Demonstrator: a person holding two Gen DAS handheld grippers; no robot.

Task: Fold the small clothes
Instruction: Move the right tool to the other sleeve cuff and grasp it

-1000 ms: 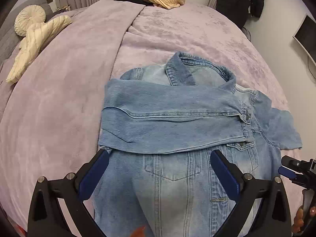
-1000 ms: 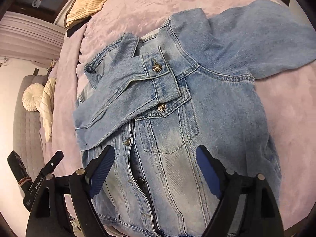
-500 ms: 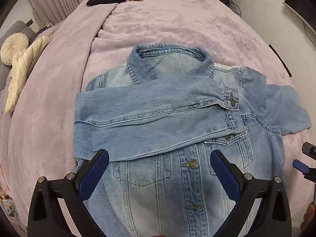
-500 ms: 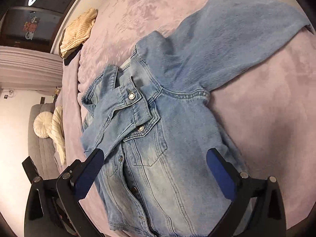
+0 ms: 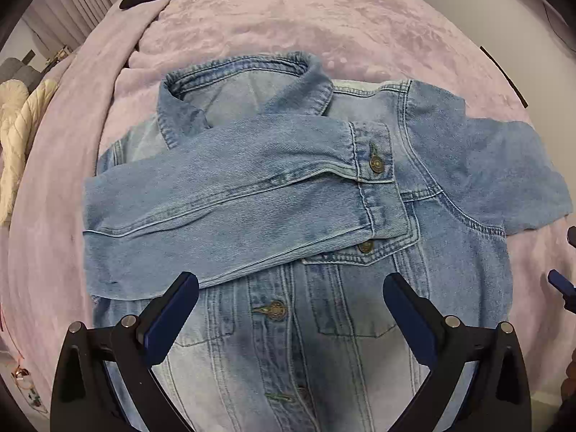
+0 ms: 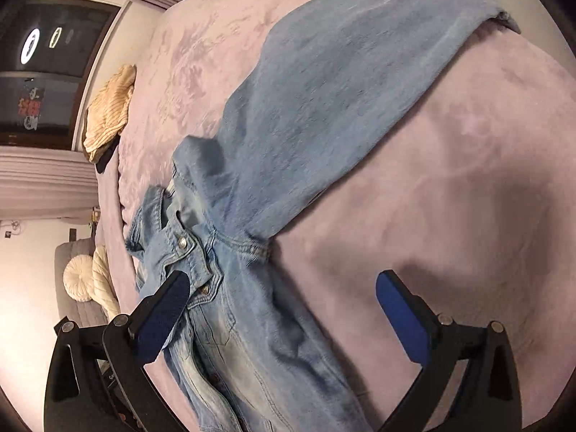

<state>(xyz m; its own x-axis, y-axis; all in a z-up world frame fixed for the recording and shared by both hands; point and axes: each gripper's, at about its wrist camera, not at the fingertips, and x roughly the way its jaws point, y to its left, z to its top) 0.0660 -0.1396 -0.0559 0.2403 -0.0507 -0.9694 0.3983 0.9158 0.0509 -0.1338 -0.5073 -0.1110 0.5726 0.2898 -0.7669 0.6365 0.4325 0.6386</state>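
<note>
Bed (image 5: 252,18), denim jkt (image 5: 360,324) under open tongs (image 5: 291,309)

Evenly and softly lit from overhead in the left wrist view; sharp on the denim jacket (image 5: 288,194). Dimmer and motion-blurred in the right wrist view, with a soft shadow on the bedspread (image 6: 468,187). Strong fisheye bending and dark vignette at all edges

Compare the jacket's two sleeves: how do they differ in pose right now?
The folded sleeve lies across the jacket's chest, cuff buttoned; the other sleeve stretches outward onto the purple blanket, its cuff at the picture's edge. Both are light blue denim, lying flat and ungripped.
</note>
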